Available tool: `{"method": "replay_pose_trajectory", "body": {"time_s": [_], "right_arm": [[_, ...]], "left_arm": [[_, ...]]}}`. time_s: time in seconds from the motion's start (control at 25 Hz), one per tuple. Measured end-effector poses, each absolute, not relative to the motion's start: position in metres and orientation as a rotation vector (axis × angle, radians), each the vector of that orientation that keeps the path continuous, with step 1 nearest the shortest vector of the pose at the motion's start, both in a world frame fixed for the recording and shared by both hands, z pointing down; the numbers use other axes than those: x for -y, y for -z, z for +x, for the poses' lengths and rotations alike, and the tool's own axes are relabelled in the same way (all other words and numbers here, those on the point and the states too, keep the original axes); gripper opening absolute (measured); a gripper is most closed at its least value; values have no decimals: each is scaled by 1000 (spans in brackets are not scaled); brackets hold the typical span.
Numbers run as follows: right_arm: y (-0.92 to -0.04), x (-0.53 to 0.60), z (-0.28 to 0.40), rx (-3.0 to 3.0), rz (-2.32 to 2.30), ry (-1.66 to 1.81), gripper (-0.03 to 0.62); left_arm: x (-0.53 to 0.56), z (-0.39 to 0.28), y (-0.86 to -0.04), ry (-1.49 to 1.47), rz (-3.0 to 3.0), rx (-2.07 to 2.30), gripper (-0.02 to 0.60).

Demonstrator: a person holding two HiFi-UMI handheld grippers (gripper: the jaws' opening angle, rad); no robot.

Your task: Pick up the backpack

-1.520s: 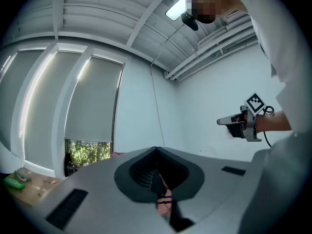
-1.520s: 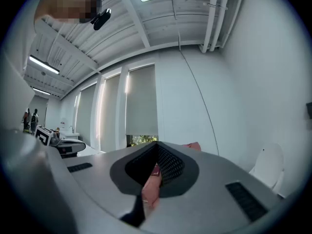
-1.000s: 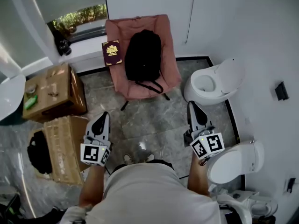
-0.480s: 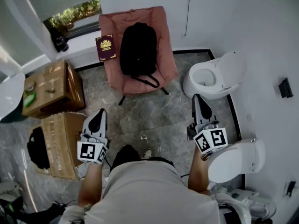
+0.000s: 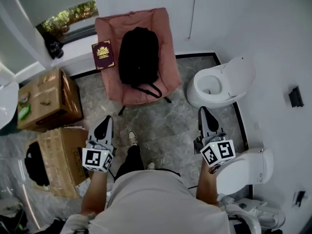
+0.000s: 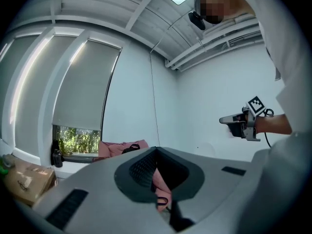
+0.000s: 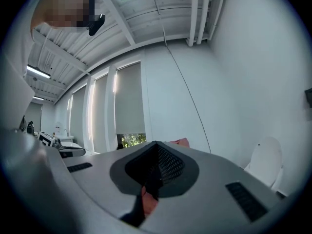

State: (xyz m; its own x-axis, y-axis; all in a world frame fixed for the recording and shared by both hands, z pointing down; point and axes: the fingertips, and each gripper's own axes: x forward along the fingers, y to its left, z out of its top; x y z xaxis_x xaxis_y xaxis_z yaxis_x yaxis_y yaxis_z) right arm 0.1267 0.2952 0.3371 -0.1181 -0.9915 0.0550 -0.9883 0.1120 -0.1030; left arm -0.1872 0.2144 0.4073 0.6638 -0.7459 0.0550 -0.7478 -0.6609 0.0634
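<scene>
Backpack [image 5: 139, 52] lies ahead on the chair [image 5: 168, 65], nearer our left gripper [image 5: 105, 123] than our right gripper [image 5: 203, 112], both closed tight, empty.

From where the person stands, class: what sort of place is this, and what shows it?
Likely a bathroom showroom or storeroom: an open toilet, a closed toilet, and cardboard boxes.

Head view: high, looking steeply down over left gripper [image 5: 104, 124] and right gripper [image 5: 204, 112]; pink padded chair [image 5: 168, 57] ahead of them.
Left gripper view: low, level, chair [image 6: 109, 148] distant.
Right gripper view: same heading; chair [image 7: 181, 142] shared.
</scene>
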Motion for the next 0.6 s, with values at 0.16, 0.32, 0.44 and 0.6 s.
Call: {"method": "replay_pose_trajectory", "body": {"time_s": [0.16,0.32,0.44,0.6], "right_arm": [[-338,-247,121,-2366,-2068,201,20],[-330,-186,105,-2406,-2060,201,20],[-323,-142,95,-2427,-2056,195,20],[-319,-95,80,-2455,-2060,186,20]], "left_arm": [[-157,-172,-400,17,2809,1228,17],[-95,-172,-397,52,2802,1198,17],[-57,-174,-399,62,2795,1175,17],[-15,-180,-406,73,2776,1137,17]]}}
